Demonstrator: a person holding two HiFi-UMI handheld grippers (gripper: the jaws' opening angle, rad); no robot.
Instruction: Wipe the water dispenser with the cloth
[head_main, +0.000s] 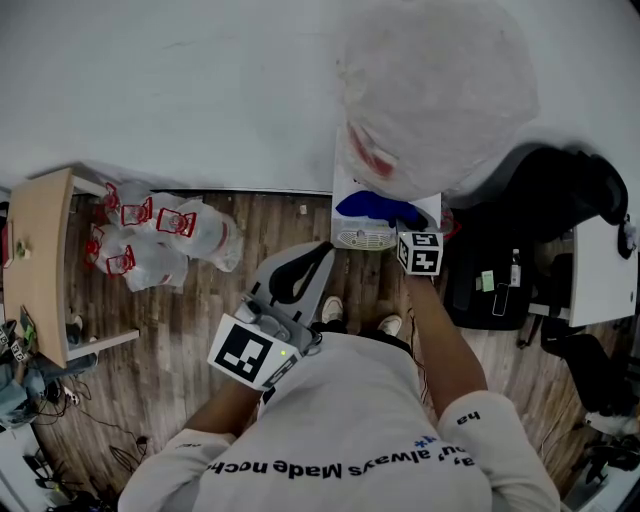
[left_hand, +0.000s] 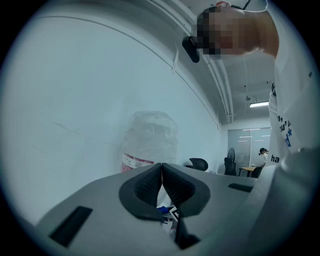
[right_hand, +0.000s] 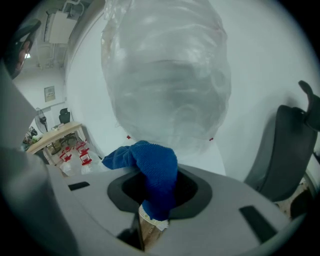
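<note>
Right claw clamping blue cloth at water dispenser, left claw closed

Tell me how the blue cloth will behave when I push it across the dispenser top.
The blue cloth droops from the right hand-held gripper, so it is probably floppy and light. Its textured weave likely drags rather than slips. Its loose end may bunch against the bottle.

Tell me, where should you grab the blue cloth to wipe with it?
Grab the cloth by its bunched middle, coming from in front of the water dispenser. The right gripper does that: its fingers pinch the fold, so a loose end flops forward for wiping.
</note>
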